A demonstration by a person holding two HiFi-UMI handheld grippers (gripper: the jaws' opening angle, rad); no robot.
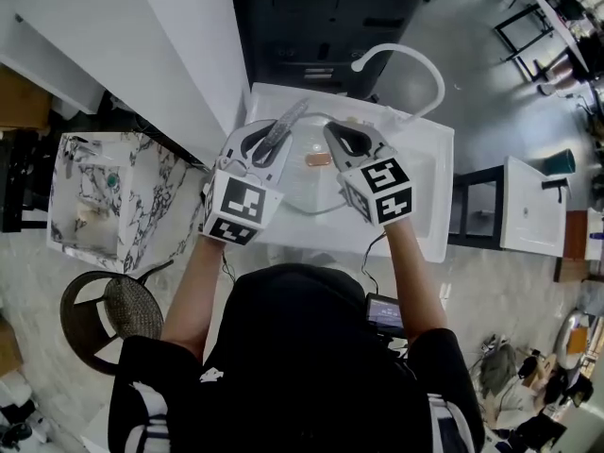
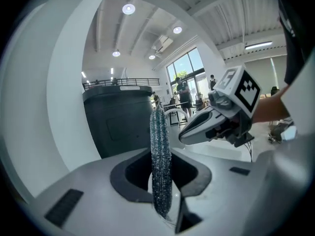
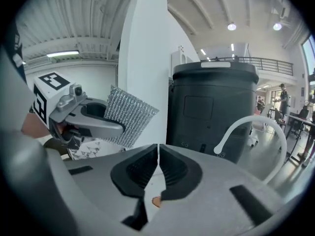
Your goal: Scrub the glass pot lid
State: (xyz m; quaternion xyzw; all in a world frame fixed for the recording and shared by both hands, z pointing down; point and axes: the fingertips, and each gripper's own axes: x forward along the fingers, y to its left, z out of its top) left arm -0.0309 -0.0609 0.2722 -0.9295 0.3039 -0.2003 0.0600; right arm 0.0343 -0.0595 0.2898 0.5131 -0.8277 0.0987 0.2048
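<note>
Clearly, the left tongs (image 2: pixel 162 181) are clamped on a silvery mesh scrubbing pad (image 2: pixel 159 146), which stands on edge between the dark pads and sticks out well past the tips. The right tongs (image 3: pixel 158 168) are pressed together with only a hairline slit between the pads and nothing in them. Both pairs are held side by side, near each other but not touching, tips pointing to the far side.

Below them the glass pot lid (image 1: pixel 316 189) lies flat in the white sink (image 1: pixel 425 206), its tan knob (image 1: pixel 318 159) facing up between the two pairs of tips. Neither the pad nor either pair of tongs touches the lid.

At the far right of the sink a white tap (image 1: pixel 415 59) arches over the basin. Beyond the sink's far edge stands a tall dark bin (image 3: pixel 211 112). To the left of the sink is a marble-patterned box (image 1: pixel 85 196), and nearer, on the floor, a round stool (image 1: pixel 113 310) with a woven seat.
</note>
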